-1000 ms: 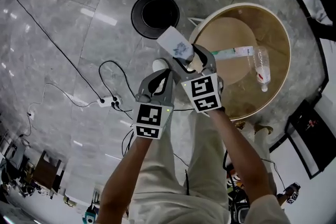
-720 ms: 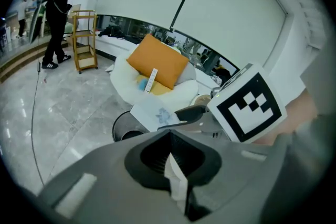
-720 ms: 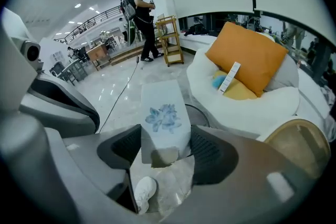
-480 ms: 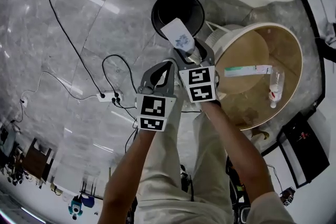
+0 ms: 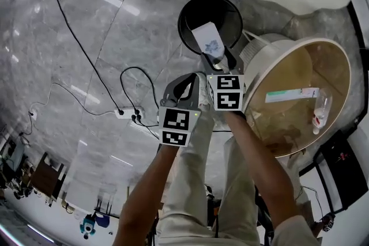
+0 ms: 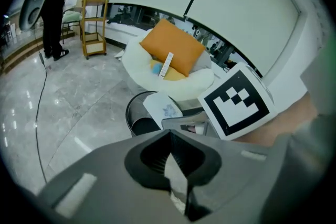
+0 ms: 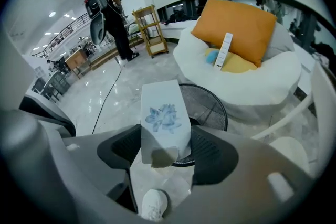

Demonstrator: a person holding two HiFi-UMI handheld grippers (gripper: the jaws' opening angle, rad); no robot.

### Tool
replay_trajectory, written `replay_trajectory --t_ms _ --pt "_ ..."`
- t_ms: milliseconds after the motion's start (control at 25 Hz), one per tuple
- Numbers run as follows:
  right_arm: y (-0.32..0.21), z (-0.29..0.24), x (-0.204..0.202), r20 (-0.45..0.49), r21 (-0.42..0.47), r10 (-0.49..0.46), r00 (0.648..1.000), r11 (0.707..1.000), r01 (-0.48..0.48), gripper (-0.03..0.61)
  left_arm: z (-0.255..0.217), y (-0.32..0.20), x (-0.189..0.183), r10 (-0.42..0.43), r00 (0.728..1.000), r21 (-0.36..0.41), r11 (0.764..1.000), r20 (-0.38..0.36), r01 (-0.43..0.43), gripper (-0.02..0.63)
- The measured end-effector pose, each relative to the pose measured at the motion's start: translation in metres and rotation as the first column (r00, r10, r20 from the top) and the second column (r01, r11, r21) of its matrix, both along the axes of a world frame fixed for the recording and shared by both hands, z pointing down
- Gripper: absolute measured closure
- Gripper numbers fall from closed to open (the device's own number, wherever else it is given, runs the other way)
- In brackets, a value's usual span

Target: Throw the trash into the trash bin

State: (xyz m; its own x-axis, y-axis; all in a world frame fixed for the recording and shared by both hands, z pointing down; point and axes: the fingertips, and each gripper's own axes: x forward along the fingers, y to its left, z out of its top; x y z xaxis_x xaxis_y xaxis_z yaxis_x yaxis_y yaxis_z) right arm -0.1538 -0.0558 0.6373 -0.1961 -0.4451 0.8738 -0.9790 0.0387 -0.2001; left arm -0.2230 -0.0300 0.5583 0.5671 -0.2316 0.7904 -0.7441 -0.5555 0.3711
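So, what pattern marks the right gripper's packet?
Blue flower print on white paper packet, clearest in right gripper view.

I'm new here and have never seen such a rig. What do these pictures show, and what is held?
A person holds a two-jaw gripper in each hand. The head view looks down from the person's head; the other two cameras ride on the grippers. The right gripper is shut on a white pack with a blue flower, over the black trash bin. The left gripper is shut, empty. A bottle and a long box lie on the round table.
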Motion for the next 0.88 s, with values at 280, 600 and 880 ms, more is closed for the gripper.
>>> replay_trajectory --t_ms 280,600,880 --pt "0.000 0.046 -0.004 0.006 -0.003 0.055 0.998 0.998 -0.055 0.264 0.044 0.000 -0.002 0.016 1.000 -0.013 1.000 0.018 -0.016 0.614" --pt "0.007 0.073 0.004 -0.011 -0.015 0.111 0.994 0.994 -0.111 0.265 0.063 0.003 0.000 0.043 0.999 -0.010 0.999 0.018 -0.043 0.614" --pt "0.007 0.076 0.010 -0.027 -0.005 0.102 0.994 0.995 -0.102 0.261 0.060 0.008 -0.001 0.040 0.999 -0.010 0.999 0.015 -0.040 0.614"
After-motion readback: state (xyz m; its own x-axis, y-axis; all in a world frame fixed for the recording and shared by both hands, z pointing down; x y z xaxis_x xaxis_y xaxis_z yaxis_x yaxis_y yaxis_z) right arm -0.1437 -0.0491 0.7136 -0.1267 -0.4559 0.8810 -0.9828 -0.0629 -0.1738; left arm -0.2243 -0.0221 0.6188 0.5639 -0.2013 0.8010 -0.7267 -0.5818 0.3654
